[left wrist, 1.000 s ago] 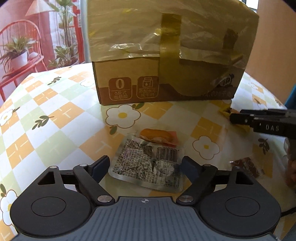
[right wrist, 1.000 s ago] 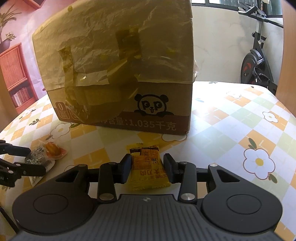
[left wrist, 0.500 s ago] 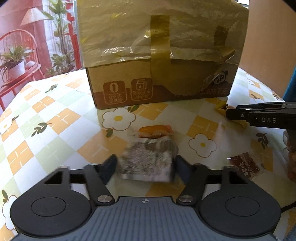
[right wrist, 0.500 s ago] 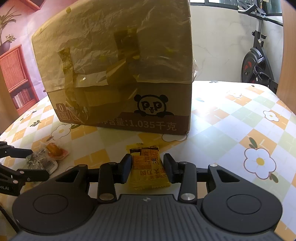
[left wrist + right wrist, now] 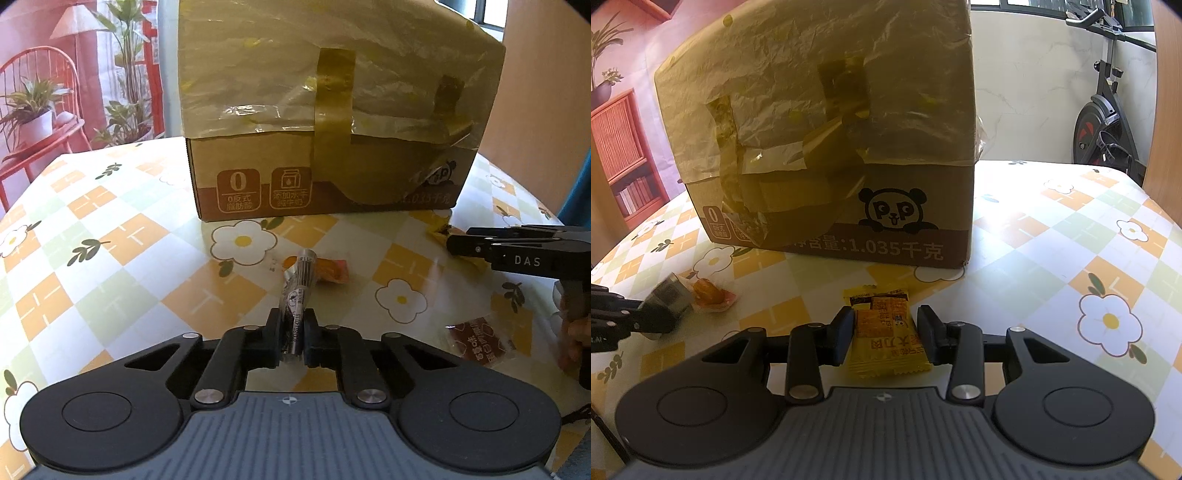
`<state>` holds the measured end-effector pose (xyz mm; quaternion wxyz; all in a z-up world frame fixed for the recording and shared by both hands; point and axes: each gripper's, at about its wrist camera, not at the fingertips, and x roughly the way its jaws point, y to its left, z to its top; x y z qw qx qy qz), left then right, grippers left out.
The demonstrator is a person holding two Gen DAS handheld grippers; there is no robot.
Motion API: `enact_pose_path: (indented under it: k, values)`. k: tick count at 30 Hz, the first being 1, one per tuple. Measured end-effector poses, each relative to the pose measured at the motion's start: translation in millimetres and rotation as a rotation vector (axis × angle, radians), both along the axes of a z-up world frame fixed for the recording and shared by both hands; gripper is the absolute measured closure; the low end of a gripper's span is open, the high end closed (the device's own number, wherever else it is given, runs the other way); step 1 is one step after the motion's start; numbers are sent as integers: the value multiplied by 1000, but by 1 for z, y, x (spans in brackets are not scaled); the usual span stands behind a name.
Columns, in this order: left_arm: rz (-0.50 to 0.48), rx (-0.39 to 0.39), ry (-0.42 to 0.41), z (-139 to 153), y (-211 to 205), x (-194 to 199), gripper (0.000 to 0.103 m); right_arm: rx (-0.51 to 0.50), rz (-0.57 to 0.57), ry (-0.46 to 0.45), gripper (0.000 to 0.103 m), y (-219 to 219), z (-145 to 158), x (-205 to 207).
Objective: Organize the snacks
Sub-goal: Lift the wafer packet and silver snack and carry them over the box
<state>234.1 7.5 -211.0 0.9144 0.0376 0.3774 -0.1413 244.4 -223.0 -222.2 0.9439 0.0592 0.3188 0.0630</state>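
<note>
Sunlight falls on a worktop (image 5: 122,236) with a cloth of orange and green squares and white flowers, and a tall cardboard box (image 5: 332,122) wrapped in yellowish film stands at the upper centre of both views. Low in the middle of the left wrist view, the left claw (image 5: 292,341) has just been closing and now pinches a silver snack packet (image 5: 297,295); the foil is folded up into a narrow strip between the pads, so it is thin, soft and very light, and probably slippery. A grip across its flat body, near the middle, seems safer than one at the sealed edge. Just behind it lies a small orange snack (image 5: 328,269) in clear wrap, and a brown packet (image 5: 480,341) lies at the lower right. In the right wrist view the right claw (image 5: 884,334) is narrow around a yellow packet (image 5: 886,336), whose sides meet the pads; it looks light and a little stiff, but crushable.
</note>
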Motion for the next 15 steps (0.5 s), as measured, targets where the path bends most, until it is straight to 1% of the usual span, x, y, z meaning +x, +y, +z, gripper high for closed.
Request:
enact_pose_path:
  k: [4, 8, 12, 15]
  values:
    - [9, -9, -28, 8, 4, -2, 91, -1, 3, -4, 64, 0, 0, -1]
    - [22, -30, -70, 22, 10, -2, 91, -5, 9, 2, 66, 2, 2, -3]
    - [22, -50, -113, 38, 17, -1, 91, 1, -4, -13, 66, 2, 12, -6]
    - [22, -81, -138, 49, 21, 2, 91, 8, -11, -44, 66, 0, 24, -12]
